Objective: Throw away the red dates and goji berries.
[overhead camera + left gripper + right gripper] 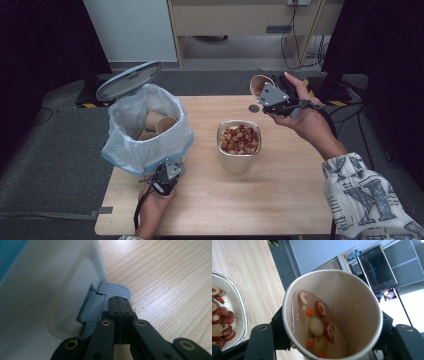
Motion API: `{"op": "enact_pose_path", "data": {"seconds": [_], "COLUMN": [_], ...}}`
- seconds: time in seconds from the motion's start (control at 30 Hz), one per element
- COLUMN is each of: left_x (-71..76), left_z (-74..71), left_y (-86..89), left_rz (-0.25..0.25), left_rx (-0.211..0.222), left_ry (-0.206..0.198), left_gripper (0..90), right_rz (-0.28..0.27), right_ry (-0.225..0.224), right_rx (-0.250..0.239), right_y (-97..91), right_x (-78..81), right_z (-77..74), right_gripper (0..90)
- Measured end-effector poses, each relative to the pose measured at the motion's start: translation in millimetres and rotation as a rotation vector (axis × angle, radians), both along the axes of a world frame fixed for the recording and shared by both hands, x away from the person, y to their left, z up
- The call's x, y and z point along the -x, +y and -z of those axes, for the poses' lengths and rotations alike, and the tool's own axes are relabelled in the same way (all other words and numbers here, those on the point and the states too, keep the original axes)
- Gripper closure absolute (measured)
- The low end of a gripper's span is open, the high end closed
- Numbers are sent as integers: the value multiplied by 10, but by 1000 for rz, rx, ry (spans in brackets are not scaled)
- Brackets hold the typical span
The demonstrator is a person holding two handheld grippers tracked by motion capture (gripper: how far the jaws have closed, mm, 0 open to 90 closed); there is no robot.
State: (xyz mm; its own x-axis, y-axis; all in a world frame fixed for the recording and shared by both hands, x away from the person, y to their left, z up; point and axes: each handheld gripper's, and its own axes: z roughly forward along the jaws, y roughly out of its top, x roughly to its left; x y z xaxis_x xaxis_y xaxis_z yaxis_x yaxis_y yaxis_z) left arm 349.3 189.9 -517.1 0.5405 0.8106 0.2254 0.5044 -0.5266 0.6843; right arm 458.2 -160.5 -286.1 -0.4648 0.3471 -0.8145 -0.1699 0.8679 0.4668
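One paper cup (332, 315) of liquid and fruit pieces, clamped in the right gripper (272, 97) above the table's far edge; left gripper (120, 305), jaws shut and empty, on the bin pedal (116, 290); likely next: tip contents into the metal bowl (239, 161)

Your right gripper (270, 93) clamps a tan paper cup (332, 315), white inside, w/ red and cream fruit slices. At 9 o'clock from it sits a silver bowl (238, 161) of red-brown slices on the pale wood-grain table (250, 200). White bin (145, 150) w/ clear liner, grey ribbed pedal (115, 290) under your black left gripper (120, 300). Your sleeve (367, 195): white, blue-grey lettering.
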Motion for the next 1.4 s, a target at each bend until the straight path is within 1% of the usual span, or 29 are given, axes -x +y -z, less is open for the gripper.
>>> {"op": "enact_pose_path", "data": {"seconds": [0.07, 0.13, 0.17, 0.2, 0.23, 0.37, 0.43, 0.53, 0.67, 0.8, 0.83, 0.97, 1.1, 1.4], "left_x": [0, 0, 0, 0, 0, 0, 1, 1, 0, 0, 0, 0, 0, 0], "left_z": [0, 0, 0, 0, 1, 0, 1, 0, 0, 0, 0, 1, 0, 0], "left_y": [0, 0, 0, 0, 1, 0, 0, 0, 0, 0, 1, 0, 1, 2], "left_rz": [0, 0, 0, 0, 0, 0, -1, 0, -1, -1, -1, -1, -1, -1], "left_rx": [0, 1, 1, 1, 1, 0, 1, 1, 2, 2, 2, 2, 2, 2], "left_ry": [0, 0, 0, 0, 0, 0, 0, 0, 0, 0, 0, 0, 1, 1], "left_gripper": [898, 898, 898, 898, 898, 898, 898, 898, 898, 898, 898, 898, 898, 898], "right_rz": [0, 2, 0, 0, 0, -3, -7, -8, -8, -10, -11, -16, -19, -19], "right_ry": [-14, -16, -26, -26, -37, -44, -52, -45, -46, -46, -48, -50, -60, -59], "right_rx": [22, 28, 49, 49, 73, 88, 106, 93, 92, 100, 108, 108, 117, 124], "right_y": [20, 26, 43, 43, 57, 73, 84, 86, 84, 85, 88, 95, 108, 113], "right_x": [3, 5, 10, 10, 17, 25, 32, 28, 25, 22, 23, 28, 33, 14], "right_z": [-10, -10, -14, -14, -13, -14, -15, -19, -22, -19, -20, -37, -63, -63], "right_gripper": [353, 354, 354, 354, 354, 354, 355, 355, 355, 354, 354, 354, 355, 355]}}
